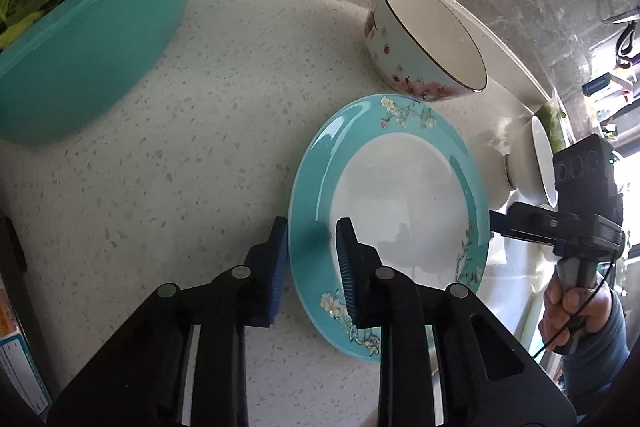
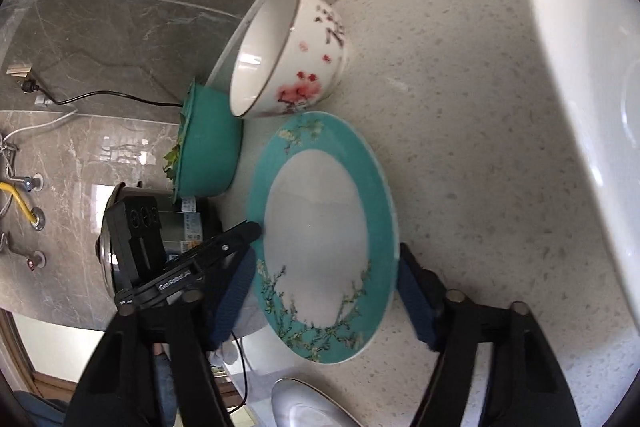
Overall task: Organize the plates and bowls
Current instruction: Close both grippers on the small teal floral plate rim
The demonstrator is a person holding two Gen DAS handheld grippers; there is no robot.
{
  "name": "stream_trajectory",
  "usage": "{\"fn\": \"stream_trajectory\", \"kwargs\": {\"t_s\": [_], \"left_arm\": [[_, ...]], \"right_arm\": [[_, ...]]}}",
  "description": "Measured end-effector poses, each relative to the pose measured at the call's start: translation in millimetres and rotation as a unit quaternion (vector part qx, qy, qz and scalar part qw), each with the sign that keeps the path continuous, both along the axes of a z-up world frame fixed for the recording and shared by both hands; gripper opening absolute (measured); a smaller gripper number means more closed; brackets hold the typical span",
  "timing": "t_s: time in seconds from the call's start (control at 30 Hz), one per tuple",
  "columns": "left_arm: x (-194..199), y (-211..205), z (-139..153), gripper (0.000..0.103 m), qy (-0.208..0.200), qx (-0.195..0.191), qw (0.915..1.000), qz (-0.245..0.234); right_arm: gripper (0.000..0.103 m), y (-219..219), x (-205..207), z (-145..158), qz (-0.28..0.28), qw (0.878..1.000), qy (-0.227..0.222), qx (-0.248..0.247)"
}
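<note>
Plate (image 1: 404, 203) rim btwn left tool (image 1: 312, 263) pads.

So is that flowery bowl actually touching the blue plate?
Cannot tell. In both wrist views the bowl overlaps the plate rim, but neither shows contact or a gap plainly.

The left wrist view looks forward and down along its own fingers (image 1: 280, 267) from close above the speckled table (image 1: 180, 147), facing the marble wall, with the teal plate (image 1: 312, 179) right at the fingertips. The right wrist view looks along its fingers (image 2: 416, 303) at the same plate (image 2: 380, 203) from the opposite rim, equally close. Both share the plate, the flowered bowl (image 1: 404, 59) (image 2: 316, 67), the green basin (image 1: 92, 47) (image 2: 208, 151), and each sees the other gripper (image 1: 568, 227) (image 2: 224, 255).
</note>
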State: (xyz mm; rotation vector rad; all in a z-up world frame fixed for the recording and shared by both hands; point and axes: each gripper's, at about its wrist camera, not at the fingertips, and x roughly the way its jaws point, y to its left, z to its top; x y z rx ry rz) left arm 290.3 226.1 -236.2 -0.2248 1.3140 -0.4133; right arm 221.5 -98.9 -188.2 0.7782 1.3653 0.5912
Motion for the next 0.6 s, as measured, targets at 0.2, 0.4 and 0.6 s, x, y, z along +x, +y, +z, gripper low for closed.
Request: {"fn": "stream_trajectory", "kwargs": {"t_s": [0.2, 0.4, 0.6], "left_arm": [[-9.8, 1.0, 0.3, 0.022, -0.003, 0.005, 1.0, -0.006], [-24.3, -21.7, 5.5, 0.023, -0.05, 0.09, 0.9926, -0.063], [-30.1, -24.5, 3.2, 0.021, -0.051, 0.087, 0.9938, -0.048]], "right_arm": [[0.028, -3.7, -1.8, -1.8, 0.009, 0.999, 0.006, -0.046], [0.018, -0.2, -2.2, -0.2, 0.025, 0.996, 0.005, -0.083], [0.018, 3.0, -5.0, 1.1, 0.018, 0.996, 0.009, -0.092]]}}
